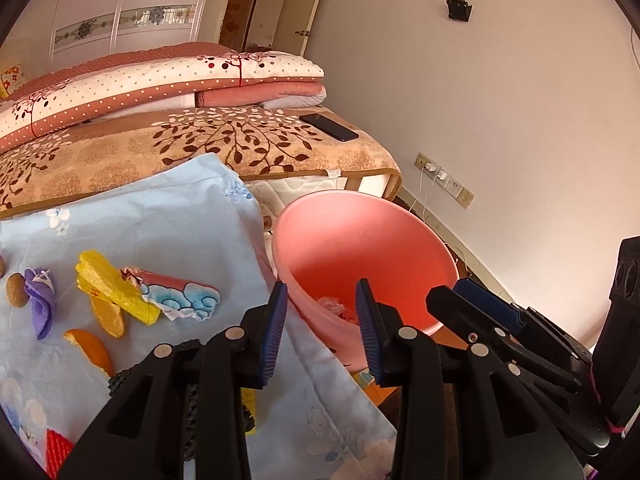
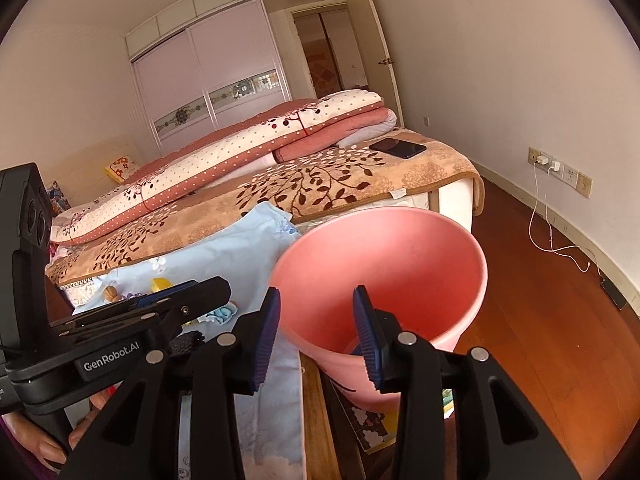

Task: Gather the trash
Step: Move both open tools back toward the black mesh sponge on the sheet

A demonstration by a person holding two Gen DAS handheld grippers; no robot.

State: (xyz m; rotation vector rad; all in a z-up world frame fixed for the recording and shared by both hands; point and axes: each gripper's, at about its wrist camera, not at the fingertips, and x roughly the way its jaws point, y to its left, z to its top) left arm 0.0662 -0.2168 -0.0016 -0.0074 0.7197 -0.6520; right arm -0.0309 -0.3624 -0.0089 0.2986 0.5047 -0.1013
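A pale blue floral cloth (image 1: 152, 216) covers the desk and fills the lower left of the left wrist view. On it, at left centre, lie a crumpled yellow wrapper (image 1: 114, 286), a torn wrapper with blue cloud print (image 1: 180, 294) touching it on the right, two orange peel pieces (image 1: 94, 350) just below, a purple scrap (image 1: 40, 300) and a brown nut (image 1: 17, 289) at the far left edge. A red mesh piece (image 1: 58, 452) shows in the bottom left corner.

Just right of the cloth's edge stands the pink bin (image 1: 348, 240), mouth tilted toward the camera, with some crumpled pinkish trash (image 1: 334, 306) at its bottom. In the right wrist view the same bin sits centre frame on a reddish wooden floor (image 2: 560, 320).

Behind the desk, across the upper middle of both views, is a bed (image 1: 240, 148) with a tan leaf-patterned blanket, folded pink and dotted quilts (image 1: 160, 84) stacked on it, and a dark phone (image 1: 329, 127) near its right corner. A white wardrobe (image 2: 208, 80) with sliding doors fills the upper left of the right wrist view, an open doorway beside it. Wall sockets (image 2: 560, 170) with a white cable trailing to the floor sit at the right.

The left tongs (image 1: 322, 322) stand apart, empty, at the bin's near rim. The right tongs (image 2: 316, 330) are also parted with nothing between them, over the bin's mouth.
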